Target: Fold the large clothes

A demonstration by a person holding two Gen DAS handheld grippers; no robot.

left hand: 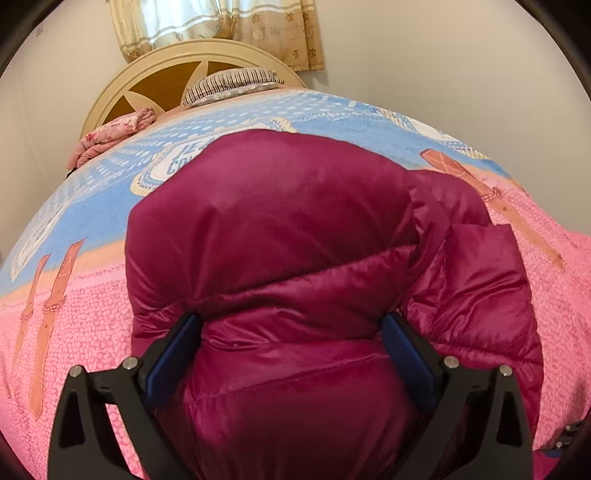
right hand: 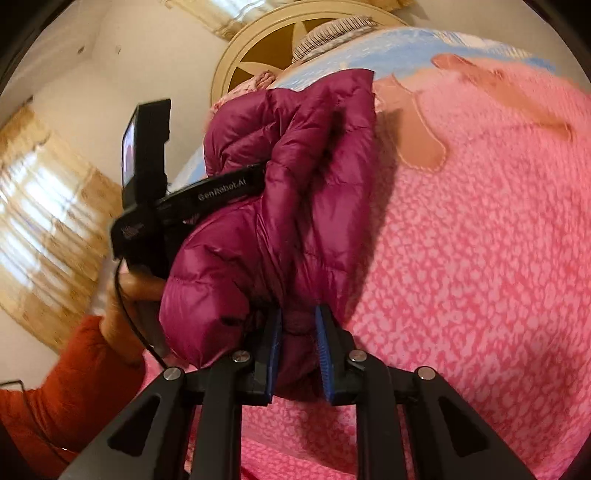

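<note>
Shiny magenta quilted puffer jacket (left hand: 280, 236) lies bunched on the pink-and-blue textured blanket (left hand: 92, 306) covering the bed, roughly mid-blanket, well short of the cream arched wooden headboard (left hand: 122, 92). Left gripper (left hand: 291, 332): blue-padded fingers (left hand: 173, 354) spread wide with a thick roll of the jacket's near edge filling the gap, both pads pressed into the fabric, so it's clamped on the bulk. Right gripper (right hand: 297, 332): fingers (right hand: 325, 354) narrow, pinching a small bunched fold of the jacket (right hand: 273, 206) at its near end; the fabric rises from the pinch toward the headboard (right hand: 236, 55). From the right wrist view the left gripper's black body (right hand: 207, 195) shows at the jacket's left side, half buried in fabric, held by the person's left hand (right hand: 133, 291) in an orange sleeve. Striped pillow (left hand: 236, 83) and folded pink floral cloth (left hand: 110, 134) sit against the headboard; beige patterned curtain (left hand: 221, 26) hangs above it.
</note>
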